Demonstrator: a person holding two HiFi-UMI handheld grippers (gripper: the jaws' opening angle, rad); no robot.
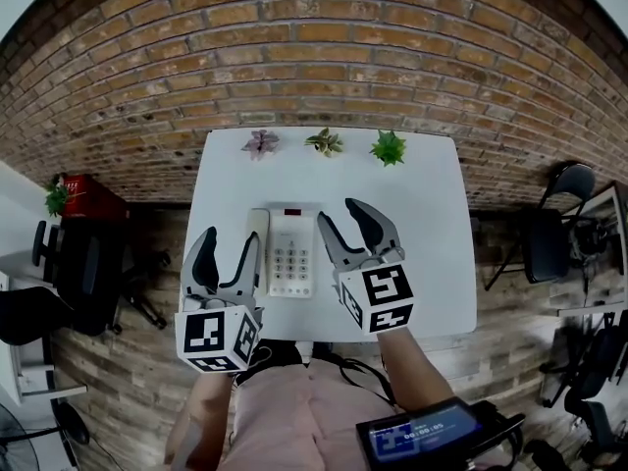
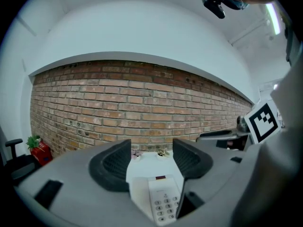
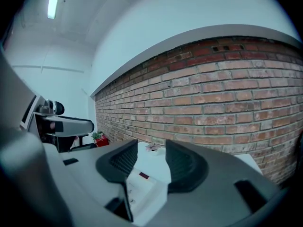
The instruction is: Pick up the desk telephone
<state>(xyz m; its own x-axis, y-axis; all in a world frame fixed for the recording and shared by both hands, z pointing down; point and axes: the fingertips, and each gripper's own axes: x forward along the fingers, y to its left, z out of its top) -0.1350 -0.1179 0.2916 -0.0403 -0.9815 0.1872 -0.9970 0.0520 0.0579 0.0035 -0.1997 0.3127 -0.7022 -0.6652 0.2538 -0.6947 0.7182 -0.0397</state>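
Note:
A white desk telephone (image 1: 292,253) lies in the middle of the white table (image 1: 432,224), keypad up, with its handset (image 1: 258,226) along its left side. My left gripper (image 1: 232,235) hovers open at the phone's left, over the handset's near end, with nothing between its fingers. My right gripper (image 1: 337,210) hovers open just right of the phone, also empty. In the left gripper view the telephone (image 2: 163,202) shows low between the open left gripper (image 2: 151,150). In the right gripper view the telephone (image 3: 142,183) sits below the open right gripper (image 3: 151,157).
Three small potted plants (image 1: 325,142) stand in a row along the table's far edge, against a brick wall (image 1: 314,57). A black office chair (image 1: 69,263) and a red box (image 1: 90,199) are at the left, another chair (image 1: 554,234) at the right.

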